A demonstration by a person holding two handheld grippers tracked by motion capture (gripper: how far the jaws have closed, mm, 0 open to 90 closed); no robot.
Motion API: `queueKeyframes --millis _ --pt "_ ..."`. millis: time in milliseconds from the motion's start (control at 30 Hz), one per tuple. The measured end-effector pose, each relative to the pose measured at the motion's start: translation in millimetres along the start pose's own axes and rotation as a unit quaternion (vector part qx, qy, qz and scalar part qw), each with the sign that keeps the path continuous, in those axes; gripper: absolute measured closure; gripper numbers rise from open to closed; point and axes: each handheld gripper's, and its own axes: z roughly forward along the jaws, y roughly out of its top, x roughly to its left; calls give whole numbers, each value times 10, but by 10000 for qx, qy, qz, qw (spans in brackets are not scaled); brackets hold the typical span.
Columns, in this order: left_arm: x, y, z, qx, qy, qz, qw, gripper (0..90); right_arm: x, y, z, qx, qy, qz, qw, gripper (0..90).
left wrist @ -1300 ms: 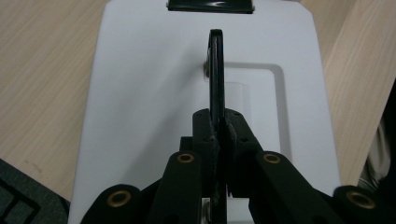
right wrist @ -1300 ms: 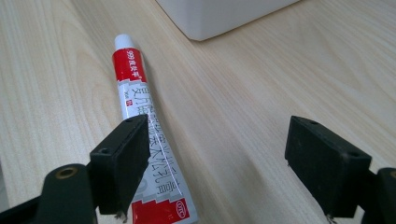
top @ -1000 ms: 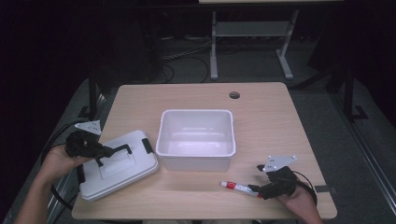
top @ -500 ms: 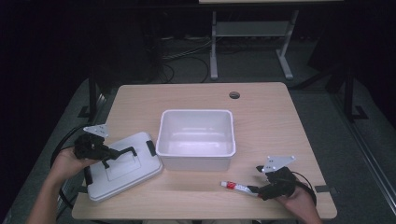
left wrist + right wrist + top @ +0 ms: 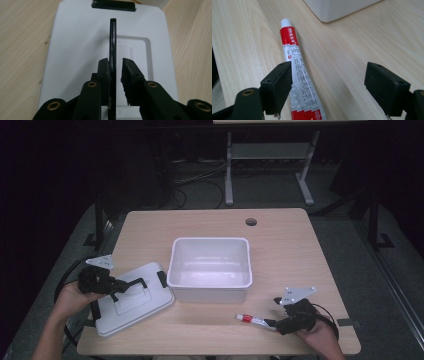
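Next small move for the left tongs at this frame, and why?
Probably close the left tongs on the lid's black handle. The handle stands upright between the jaws, touching one, with a narrow gap at the other, so it is not yet clamped. The lid lies flat on the table beside the open white bin. The right tongs are open around the tube.

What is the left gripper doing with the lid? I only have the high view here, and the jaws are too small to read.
Observer: In the left gripper view the left gripper straddles the lid's black handle; one jaw touches it, a small gap remains at the other.
Operator: And the right one?
Observer: The right gripper is wide open; the tube lies on the table against one jaw, not clamped.
Operator: Which way does the tube's cap point?
Observer: Away from the gripper, beside the white bin's corner.
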Motion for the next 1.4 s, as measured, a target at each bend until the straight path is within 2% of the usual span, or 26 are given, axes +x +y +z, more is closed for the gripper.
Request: queueKeyframes --millis 33,200,433,600,767,1000,1200,1400 --pt "-4 -2 -9 -35 50 -3 10000 703 11 10 9 12 25 17 10000 219" --pt "-16 -23 -47 -163 226 -43 9996 641 26 23 22 57 46 -27 10000 219" --pt "-22 -57 -68 -216 298 -137 9992 550 47 30 -8 103 89 -88 9999 219" --pt "-35 -100 -124 -426 347 -213 9983 508 62 60 -33 116 100 -196 9997 219" --pt "-59 -123 -157 -405 437 -241 9979 443 82 85 -38 149 159 -209 9995 219" --pt "-73 -135 -230 -416 505 -277 9975 363 102 145 -15 219 239 -367 9988 219" --pt "-88 -142 -262 -410 551 -312 9971 338 117 178 -24 254 279 -423 9984 219" --pt "-97 -123 -288 -396 555 -264 9973 326 137 219 -67 252 249 -569 9978 219"
